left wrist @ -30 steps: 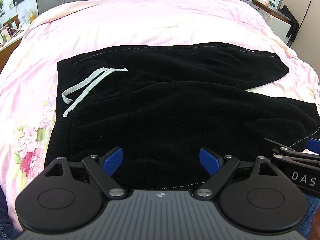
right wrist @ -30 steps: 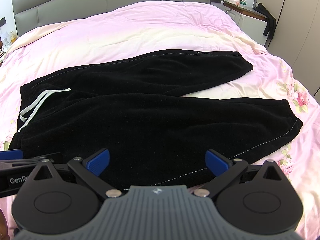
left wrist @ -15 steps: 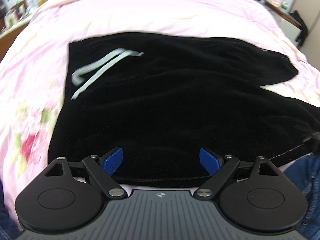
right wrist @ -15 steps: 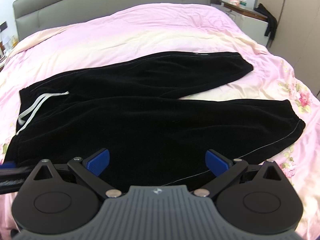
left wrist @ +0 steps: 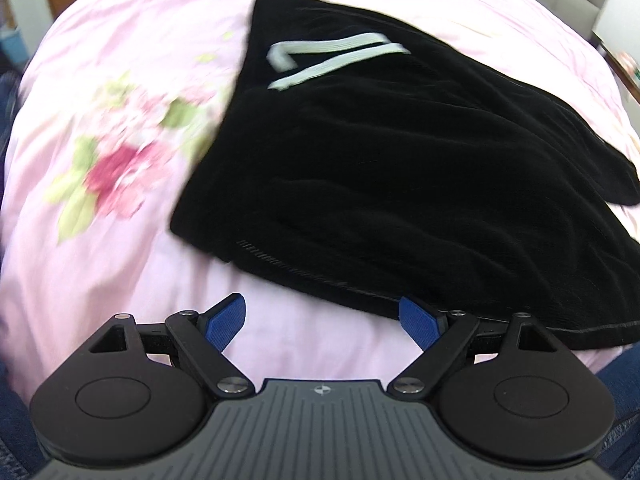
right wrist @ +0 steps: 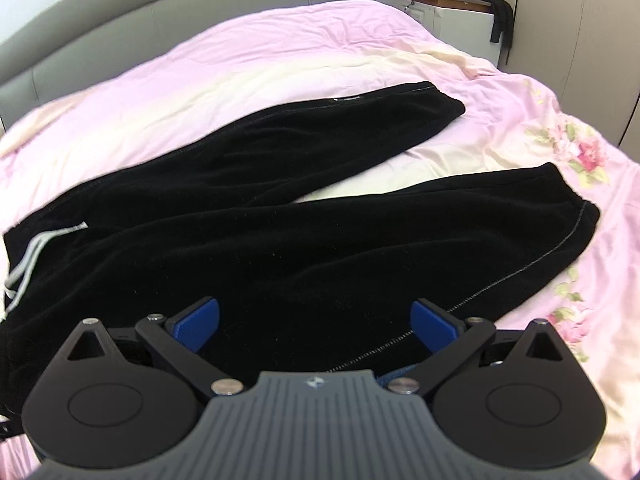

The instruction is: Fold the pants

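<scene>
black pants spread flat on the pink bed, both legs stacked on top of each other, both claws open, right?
Not quite: the black pants lie on the pink bed, but the legs are splayed apart, bedding showing between them, per the right wrist view. Both the left claw and the right claw are open.

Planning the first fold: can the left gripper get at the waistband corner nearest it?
Probably yes. The left gripper is open above bare pink bedspread, with nothing between it and the near waistband corner of the black pants.
</scene>
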`<action>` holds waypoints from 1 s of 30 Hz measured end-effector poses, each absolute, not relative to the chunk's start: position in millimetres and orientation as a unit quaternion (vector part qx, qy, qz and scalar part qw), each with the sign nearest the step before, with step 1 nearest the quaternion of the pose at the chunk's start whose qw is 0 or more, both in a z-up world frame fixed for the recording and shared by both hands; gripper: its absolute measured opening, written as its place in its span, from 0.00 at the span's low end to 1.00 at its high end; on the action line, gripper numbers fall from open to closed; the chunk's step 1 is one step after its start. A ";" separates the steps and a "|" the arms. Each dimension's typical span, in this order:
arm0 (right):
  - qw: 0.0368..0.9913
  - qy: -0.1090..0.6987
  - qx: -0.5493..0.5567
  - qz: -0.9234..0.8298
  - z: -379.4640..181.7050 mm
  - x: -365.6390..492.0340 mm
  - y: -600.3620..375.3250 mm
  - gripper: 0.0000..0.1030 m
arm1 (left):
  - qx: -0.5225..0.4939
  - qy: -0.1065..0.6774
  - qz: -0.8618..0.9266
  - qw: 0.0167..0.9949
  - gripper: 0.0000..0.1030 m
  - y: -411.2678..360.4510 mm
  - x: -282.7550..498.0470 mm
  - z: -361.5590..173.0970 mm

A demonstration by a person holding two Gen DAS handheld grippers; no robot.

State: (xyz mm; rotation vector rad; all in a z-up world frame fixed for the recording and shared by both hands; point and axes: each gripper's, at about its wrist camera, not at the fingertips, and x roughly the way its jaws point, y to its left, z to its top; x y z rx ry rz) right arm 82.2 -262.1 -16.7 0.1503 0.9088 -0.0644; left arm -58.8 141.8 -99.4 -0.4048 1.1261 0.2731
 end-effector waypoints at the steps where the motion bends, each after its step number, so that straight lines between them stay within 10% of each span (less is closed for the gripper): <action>1: 0.897 0.435 0.078 -0.028 -17.6 84.0 -264.2 0.95 | -0.197 0.528 0.134 0.815 0.98 144.1 -61.1 -100.7; 23: 0.864 0.368 0.318 -0.131 -39.0 126.1 -460.0 0.95 | -0.395 0.489 0.186 0.755 0.98 216.7 -37.3 -147.9; 30: 0.791 0.324 0.465 -0.231 -103.9 109.5 -568.7 0.71 | -0.397 0.485 0.185 0.757 0.84 214.0 -34.0 -144.3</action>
